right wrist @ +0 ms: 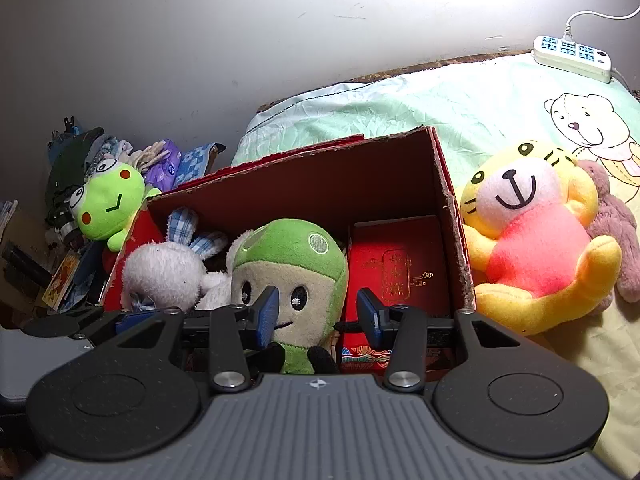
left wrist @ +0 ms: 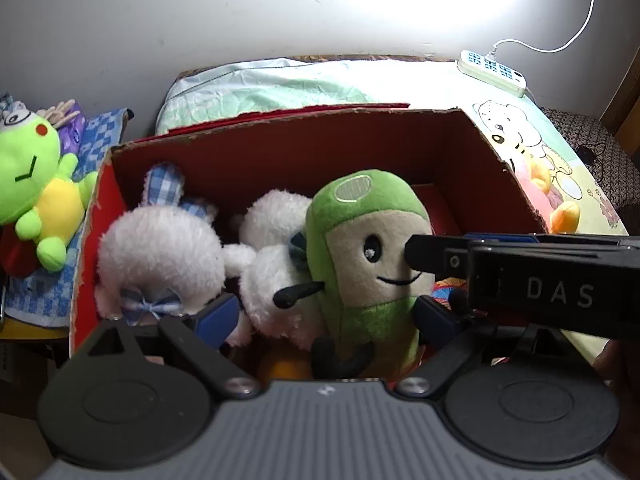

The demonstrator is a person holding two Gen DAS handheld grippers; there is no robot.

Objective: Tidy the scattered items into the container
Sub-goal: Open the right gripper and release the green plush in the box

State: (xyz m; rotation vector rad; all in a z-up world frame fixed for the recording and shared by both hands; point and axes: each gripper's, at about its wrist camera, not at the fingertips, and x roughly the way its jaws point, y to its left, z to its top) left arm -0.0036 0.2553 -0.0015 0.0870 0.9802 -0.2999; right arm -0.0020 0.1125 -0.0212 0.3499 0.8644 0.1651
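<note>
Both grippers, left (left wrist: 326, 316) and right (right wrist: 318, 314), gape wide, holding nothing, over the box (right wrist: 444, 184) at frame centre. The green doll (right wrist: 290, 264) stands between their fingers, leaving bare floor lower right of it; the tiger (right wrist: 532, 248) touches the box's right wall outside.

Box (right wrist: 448, 200) sits on bed (right wrist: 460, 96), near its left edge. In box: bunny plush (right wrist: 162, 272) at left wall, helmet doll (right wrist: 288, 276) mid, upright, w/ another plush (left wrist: 276, 276) btwn them. Flat packet (right wrist: 400, 268) in box's right part. Tiger plush (right wrist: 532, 240) just outside right wall, on bed. Frog plush (right wrist: 108, 204) outside left wall, on clutter pile. Power strip (right wrist: 572, 56) at bed's far edge, by wall.
</note>
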